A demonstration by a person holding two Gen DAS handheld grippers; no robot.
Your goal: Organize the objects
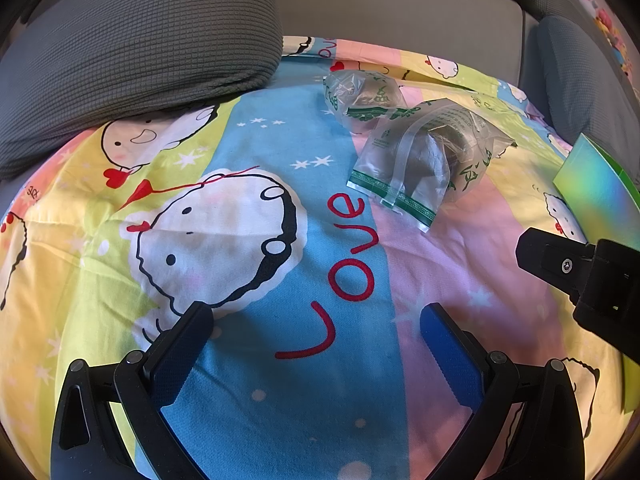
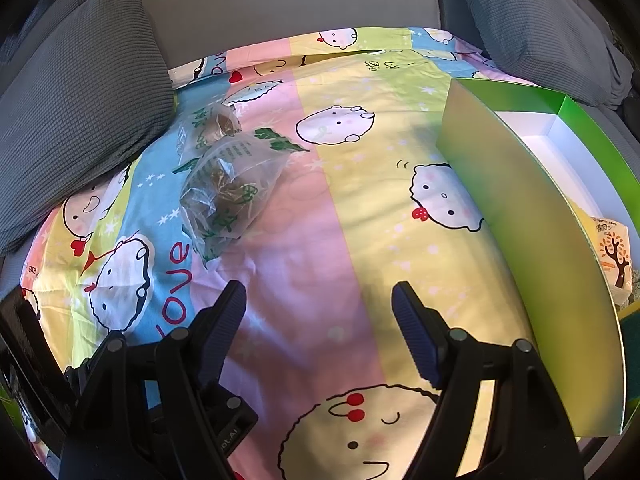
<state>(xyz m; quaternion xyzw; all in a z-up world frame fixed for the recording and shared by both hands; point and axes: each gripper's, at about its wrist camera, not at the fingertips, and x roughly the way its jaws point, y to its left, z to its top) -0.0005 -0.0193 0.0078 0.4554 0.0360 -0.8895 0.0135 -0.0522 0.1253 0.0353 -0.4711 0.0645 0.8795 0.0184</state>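
With the green box (image 2: 532,216) just beside and right of the right gripper (image 2: 320,312), both it and the left gripper (image 1: 316,332) gape empty, so reach ahead-left, pinching the nearer clear packet (image 2: 224,192) by its bulk.

Two clear bags with green print, near bag (image 1: 424,160) and far bag (image 1: 362,94), lie touching on the sheet (image 1: 248,168). An open green box (image 2: 532,216) holds a packet (image 2: 614,256).
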